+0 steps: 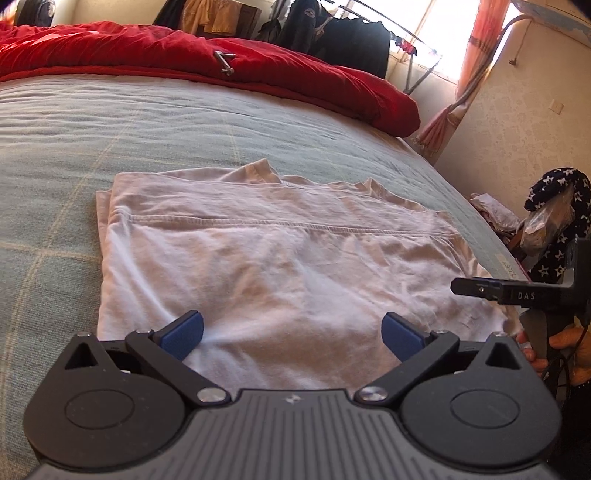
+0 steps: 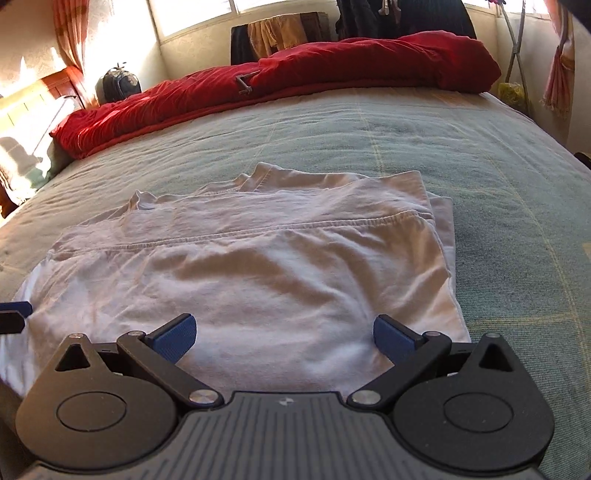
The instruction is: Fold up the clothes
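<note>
A white T-shirt lies folded into a flat rectangle on the bed, with a stitched hem running across its top layer. My left gripper is open over the shirt's near edge, its blue pads wide apart and holding nothing. My right gripper is also open and empty, over the near edge towards the shirt's right side. In the left wrist view a black side piece of the right tool shows by the shirt's right corner, held by a hand. One blue pad of the left gripper peeks in at the right wrist view's left edge.
The bed has a grey-green checked blanket. A red quilt is bunched along its far side with a small metal object on it. Clothes hang on a rack by the window. Star-patterned cloth sits past the bed's right edge.
</note>
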A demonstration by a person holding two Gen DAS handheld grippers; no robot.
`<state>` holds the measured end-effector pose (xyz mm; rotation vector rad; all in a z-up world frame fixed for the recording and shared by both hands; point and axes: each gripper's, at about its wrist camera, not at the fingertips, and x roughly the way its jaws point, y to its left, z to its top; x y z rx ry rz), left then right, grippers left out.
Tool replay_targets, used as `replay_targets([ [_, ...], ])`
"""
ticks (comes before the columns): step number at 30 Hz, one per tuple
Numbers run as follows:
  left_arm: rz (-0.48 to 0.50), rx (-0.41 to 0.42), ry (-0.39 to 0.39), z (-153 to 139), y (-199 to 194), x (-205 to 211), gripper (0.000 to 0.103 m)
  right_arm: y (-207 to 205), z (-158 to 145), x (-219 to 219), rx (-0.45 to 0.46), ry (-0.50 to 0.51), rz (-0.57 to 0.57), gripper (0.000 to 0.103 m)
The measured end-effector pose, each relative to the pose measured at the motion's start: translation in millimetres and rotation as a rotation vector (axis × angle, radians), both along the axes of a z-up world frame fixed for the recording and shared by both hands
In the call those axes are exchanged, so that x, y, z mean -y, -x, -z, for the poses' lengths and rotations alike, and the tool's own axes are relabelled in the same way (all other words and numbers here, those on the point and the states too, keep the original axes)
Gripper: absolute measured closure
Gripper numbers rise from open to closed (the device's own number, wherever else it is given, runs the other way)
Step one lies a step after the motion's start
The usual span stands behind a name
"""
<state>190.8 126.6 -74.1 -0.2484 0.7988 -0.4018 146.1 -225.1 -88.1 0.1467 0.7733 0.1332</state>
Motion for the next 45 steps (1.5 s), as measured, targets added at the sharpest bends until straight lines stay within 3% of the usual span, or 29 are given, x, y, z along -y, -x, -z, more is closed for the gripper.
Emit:
replay_targets([
  [6,-0.117,-0.008,0.062,-2,10,-32,0.002,3,0,-8,0.009,0.070,-0.014,0.000],
  [12,-0.143,0.046,0.094,-20,2,-43,0.002,7,-10,-4,0.001,0.002,0.012,0.000],
  [16,-0.172,-0.014,0.131,-3,-19,-48,0.002,14,-16,-4,0.011,-0.037,-0.004,0.000],
  [19,-0.201,-0.058,0.162,9,-32,-54,0.008,20,-20,-5,0.018,-0.024,-0.014,0.000],
  [22,-0.226,-0.043,0.191,2,-23,-58,0.011,25,-23,-6,0.021,0.017,-0.012,0.000],
  [30,-0.101,0.005,0.088,-16,19,-27,0.011,30,-26,-7,0.024,0.017,-0.014,0.000],
  [35,-0.124,-0.067,0.131,2,40,-26,0.011,35,-29,-5,0.035,0.010,-0.015,0.000],
  [45,-0.116,-0.012,0.066,-17,60,-15,0.010,43,-34,5,0.038,-0.041,0.006,0.000],
])
